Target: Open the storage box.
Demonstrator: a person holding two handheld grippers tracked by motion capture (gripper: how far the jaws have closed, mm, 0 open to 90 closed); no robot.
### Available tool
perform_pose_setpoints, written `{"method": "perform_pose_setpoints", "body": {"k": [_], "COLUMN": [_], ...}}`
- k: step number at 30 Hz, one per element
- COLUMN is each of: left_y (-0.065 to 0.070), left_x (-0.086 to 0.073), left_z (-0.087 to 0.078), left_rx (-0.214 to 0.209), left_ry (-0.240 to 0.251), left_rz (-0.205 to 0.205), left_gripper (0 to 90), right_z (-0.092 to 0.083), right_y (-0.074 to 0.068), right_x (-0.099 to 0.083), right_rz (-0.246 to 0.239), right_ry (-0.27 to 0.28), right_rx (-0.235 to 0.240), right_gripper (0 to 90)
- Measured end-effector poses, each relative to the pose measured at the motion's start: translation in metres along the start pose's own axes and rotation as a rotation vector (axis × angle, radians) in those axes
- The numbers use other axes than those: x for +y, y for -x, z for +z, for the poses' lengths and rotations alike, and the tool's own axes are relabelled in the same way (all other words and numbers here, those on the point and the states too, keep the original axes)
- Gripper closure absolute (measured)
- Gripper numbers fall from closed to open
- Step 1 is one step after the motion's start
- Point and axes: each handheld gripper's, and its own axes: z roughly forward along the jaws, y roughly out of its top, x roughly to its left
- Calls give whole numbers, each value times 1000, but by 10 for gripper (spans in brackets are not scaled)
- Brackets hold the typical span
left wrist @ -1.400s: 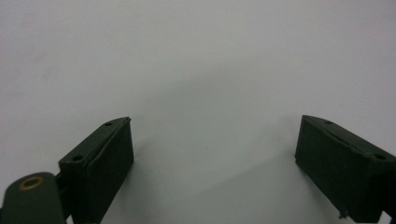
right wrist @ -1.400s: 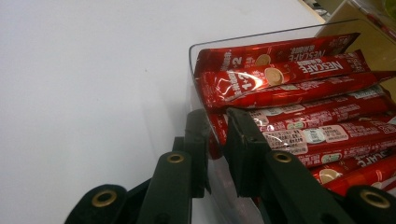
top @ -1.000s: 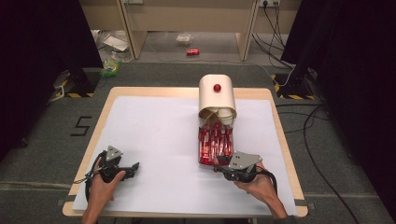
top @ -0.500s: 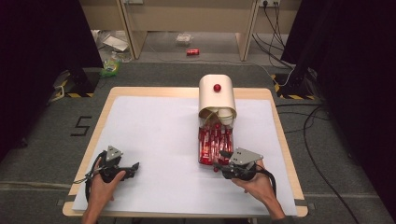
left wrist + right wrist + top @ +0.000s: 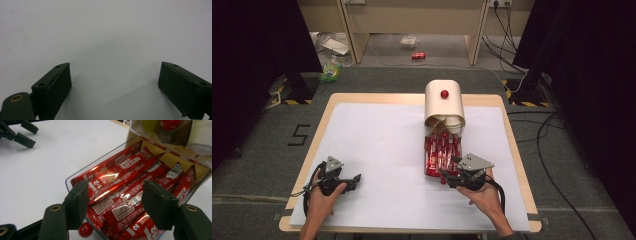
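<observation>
step: drawer [image 5: 75, 180] of red sachets [image 5: 120, 182] pulled out | right gripper [image 5: 115, 202] just opened off knob [image 5: 85, 230], empty | left gripper [image 5: 113, 82] wide, idle at 8 o'clock | next: grab a sachet

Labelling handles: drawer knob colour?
Red, round knob on the clear drawer's front; clearest in the right gripper view.

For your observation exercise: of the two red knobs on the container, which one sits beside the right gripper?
The red knob on the clear drawer's front; the other knob sits on the cream lid, farther away.
</observation>
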Motion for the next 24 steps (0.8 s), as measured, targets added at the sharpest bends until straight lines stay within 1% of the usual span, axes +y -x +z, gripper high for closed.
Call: {"method": "perform_pose_setpoints", "body": {"k": [4,12,18,24], "left_y": [0,0,0,0], "left_x": [0,0,0,0], "left_z": [0,0,0,0], "left_rx": [-2,-3,-2,-3], "left_ry": [0,0,-1,-1], "left_rz": [-3,-4,-3,-3], "left_gripper": [108,108,109,109], "right_z": [1,6,10,13], "right_y": [0,-1,-3,-2], "right_x": [2,6,9,12], "right_rz": [26,52,55,73], "right_ry": [6,6,1,-7], "right_rx": [-20,-46,-48,-68], "right_gripper": [380,376,374,370]}}
